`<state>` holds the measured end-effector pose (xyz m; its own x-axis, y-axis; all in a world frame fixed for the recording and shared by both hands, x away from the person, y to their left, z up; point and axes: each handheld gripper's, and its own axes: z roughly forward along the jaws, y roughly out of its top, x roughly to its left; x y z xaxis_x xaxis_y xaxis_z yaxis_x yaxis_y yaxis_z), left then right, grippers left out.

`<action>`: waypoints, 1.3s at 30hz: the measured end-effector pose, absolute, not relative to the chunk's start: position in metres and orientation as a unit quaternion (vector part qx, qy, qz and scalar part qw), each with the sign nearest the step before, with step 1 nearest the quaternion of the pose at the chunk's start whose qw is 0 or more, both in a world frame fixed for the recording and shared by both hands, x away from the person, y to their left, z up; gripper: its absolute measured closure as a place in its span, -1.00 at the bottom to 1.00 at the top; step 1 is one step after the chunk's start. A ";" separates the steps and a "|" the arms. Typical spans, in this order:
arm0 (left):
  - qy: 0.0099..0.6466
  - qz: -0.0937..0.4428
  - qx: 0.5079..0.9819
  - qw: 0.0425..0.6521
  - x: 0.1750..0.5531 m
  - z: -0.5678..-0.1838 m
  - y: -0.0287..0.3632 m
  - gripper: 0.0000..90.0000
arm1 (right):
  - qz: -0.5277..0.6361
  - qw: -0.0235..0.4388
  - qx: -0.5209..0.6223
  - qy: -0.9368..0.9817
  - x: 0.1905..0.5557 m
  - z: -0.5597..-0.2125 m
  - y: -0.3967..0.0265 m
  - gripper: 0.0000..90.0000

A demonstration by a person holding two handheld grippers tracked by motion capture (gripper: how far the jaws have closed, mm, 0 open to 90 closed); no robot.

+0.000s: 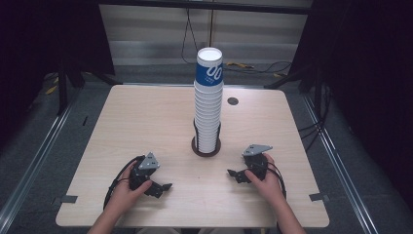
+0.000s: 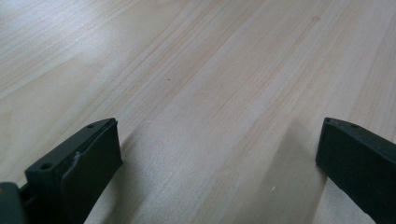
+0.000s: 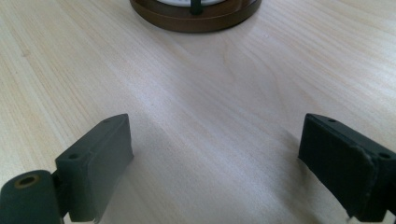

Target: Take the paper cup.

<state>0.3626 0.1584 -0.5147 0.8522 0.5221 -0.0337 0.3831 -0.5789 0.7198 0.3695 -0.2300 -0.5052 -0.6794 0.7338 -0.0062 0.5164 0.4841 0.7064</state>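
At the middle of the surface [image 1: 146,117], slightly toward its near edge, stands a tall stack of white paper cups [image 1: 208,114] seated in a round dark-brown holder [image 1: 206,147] with thin black upright rods. Top cup carries a blue band with white print [image 1: 209,73]. Stack is upright and looks undisturbed; no loose cup lies anywhere on the surface.

Left tool [image 1: 163,186]: resting low near the near-left part of the surface, held in the person's left hand [image 1: 127,187], pointing toward the middle. Left gripper view shows its jaws spread wide with bare wood grain between them; nothing held.

Right tool [image 1: 233,173]: near the near-right part, held in the right hand [image 1: 263,178], pointing inward. Right gripper view shows its jaws also spread wide, empty, with the brown rim of the holder [image 3: 196,16] ahead at the top edge, apart from the jaws.

Both tools lie well apart from the stack, one on each side of it, roughly level with each other.

Progress, as a judgement: work on the cups appears not yet begun. No cup has been taken off and nothing is gripped. Everything is left to do: approach the stack, take hold of a cup, and lift it free while the holder stays put. Right tool is the better aimed of the two, since it already faces the holder's base.

Small dark round grommet [image 1: 233,101] sits toward the far-right part of the surface, unrelated.
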 end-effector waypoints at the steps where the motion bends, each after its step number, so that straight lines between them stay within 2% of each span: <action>1: 0.256 0.091 0.884 0.380 0.363 -0.515 0.158 -1.00 | 0.349 0.156 0.369 0.847 0.370 -0.505 -0.230 -0.80; 17: 0.256 0.091 0.884 0.382 0.363 -0.514 0.159 -0.99 | 0.348 0.158 0.373 0.846 0.369 -0.505 -0.230 -0.79; 18: 0.258 0.090 0.881 0.387 0.363 -0.513 0.159 -0.93 | 0.350 0.158 0.373 0.845 0.368 -0.505 -0.229 -0.75; 20: 0.253 0.088 0.881 0.389 0.364 -0.510 0.160 -0.57 | 0.350 0.160 0.376 0.843 0.368 -0.505 -0.229 -0.74; 22: 0.262 0.079 0.877 0.395 0.365 -0.510 0.159 -0.67 | 0.349 0.156 0.378 0.843 0.368 -0.504 -0.228 -0.72; 25: 0.261 0.059 0.878 0.397 0.366 -0.508 0.155 -0.63 | 0.346 0.142 0.380 0.846 0.368 -0.501 -0.226 -0.71; 30: 0.266 0.020 0.866 0.424 0.373 -0.485 0.148 -0.63 | 0.371 0.143 0.376 0.837 0.372 -0.479 -0.224 -0.71; 34: 0.267 0.021 0.866 0.423 0.381 -0.466 0.148 -0.63 | 0.379 0.143 0.371 0.836 0.377 -0.464 -0.221 -0.71; 39: 0.254 0.026 0.870 0.422 0.398 -0.418 0.140 -0.63 | 0.371 0.144 0.358 0.845 0.381 -0.450 -0.210 -0.71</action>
<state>0.3976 0.1397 -0.4180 0.8692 0.4644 -0.1698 0.4205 -0.5135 0.7479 0.3813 -0.2096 -0.4495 -0.7024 0.7115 0.0231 0.4979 0.4678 0.7302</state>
